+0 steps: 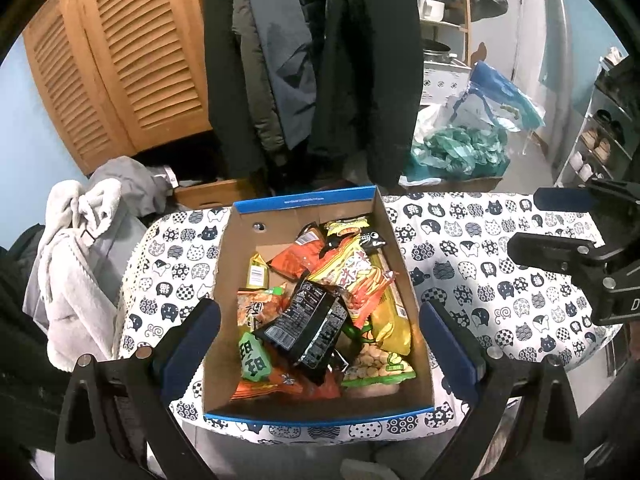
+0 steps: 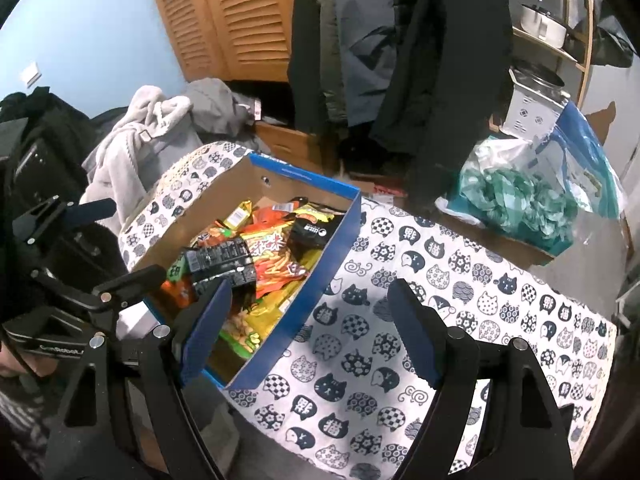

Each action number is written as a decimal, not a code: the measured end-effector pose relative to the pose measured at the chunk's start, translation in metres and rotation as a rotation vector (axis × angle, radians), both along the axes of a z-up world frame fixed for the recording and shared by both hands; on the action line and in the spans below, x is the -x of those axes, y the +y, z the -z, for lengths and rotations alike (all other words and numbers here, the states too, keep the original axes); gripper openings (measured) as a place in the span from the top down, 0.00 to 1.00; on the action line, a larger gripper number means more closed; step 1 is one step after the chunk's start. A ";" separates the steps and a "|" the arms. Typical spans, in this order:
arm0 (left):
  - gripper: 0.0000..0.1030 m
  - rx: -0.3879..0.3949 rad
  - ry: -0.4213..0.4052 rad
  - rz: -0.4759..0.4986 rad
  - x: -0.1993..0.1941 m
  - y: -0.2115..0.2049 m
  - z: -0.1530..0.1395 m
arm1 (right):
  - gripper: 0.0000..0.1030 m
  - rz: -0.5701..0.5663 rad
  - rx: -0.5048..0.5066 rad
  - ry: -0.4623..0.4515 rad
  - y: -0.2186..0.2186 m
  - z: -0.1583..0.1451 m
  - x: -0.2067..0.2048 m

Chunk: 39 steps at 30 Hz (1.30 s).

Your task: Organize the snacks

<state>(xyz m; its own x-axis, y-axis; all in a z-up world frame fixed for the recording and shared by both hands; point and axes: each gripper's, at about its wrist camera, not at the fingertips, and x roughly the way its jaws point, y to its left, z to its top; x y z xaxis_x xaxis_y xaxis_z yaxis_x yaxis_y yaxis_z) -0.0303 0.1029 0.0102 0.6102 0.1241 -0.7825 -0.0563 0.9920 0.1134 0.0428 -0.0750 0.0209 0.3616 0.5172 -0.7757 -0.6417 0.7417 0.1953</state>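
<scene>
An open cardboard box (image 1: pixel 224 280) with a blue rim sits on a table covered in cat-print cloth (image 1: pixel 480 280). It holds several snack packets: a black one (image 1: pixel 312 324) on top, a red-and-yellow one (image 1: pixel 356 276), a green one (image 1: pixel 254 360) and a small gold one (image 1: pixel 258 272). My left gripper (image 1: pixel 320 320) hovers over the box's near end, open and empty. The right gripper (image 1: pixel 532 222) shows at the right edge. In the right wrist view my right gripper (image 2: pixel 310 312) stands open and empty above the box's blue right wall (image 2: pixel 320 280) and the cloth (image 2: pixel 400 340). The left gripper (image 2: pixel 136 238) is over the box's left side.
Dark coats (image 1: pixel 360 80) hang behind the table, beside a louvered wooden door (image 1: pixel 120 60). A grey pile of clothes (image 1: pixel 80 260) lies off the table's left end. A carton with a teal bundle (image 1: pixel 460 148) and a blue bag stands behind at the right.
</scene>
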 end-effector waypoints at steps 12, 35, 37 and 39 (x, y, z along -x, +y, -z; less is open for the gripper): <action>0.03 0.002 0.007 0.002 0.001 0.002 0.000 | 0.23 0.002 0.001 -0.002 0.002 0.000 0.000; 0.03 0.044 0.005 -0.035 0.003 0.004 -0.003 | 0.23 -0.001 0.005 0.000 0.002 0.003 0.000; 0.03 0.046 0.007 -0.033 0.003 0.003 -0.002 | 0.23 -0.004 0.005 0.001 0.001 0.004 0.001; 0.03 0.046 0.010 -0.027 0.003 0.002 -0.002 | 0.23 -0.004 0.005 0.001 0.001 0.004 0.001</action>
<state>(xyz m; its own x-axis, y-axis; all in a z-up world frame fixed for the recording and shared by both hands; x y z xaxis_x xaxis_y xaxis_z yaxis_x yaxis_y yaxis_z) -0.0330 0.1052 0.0122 0.5992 0.1044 -0.7938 -0.0826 0.9942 0.0684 0.0417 -0.0736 0.0168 0.3587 0.5143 -0.7790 -0.6443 0.7403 0.1920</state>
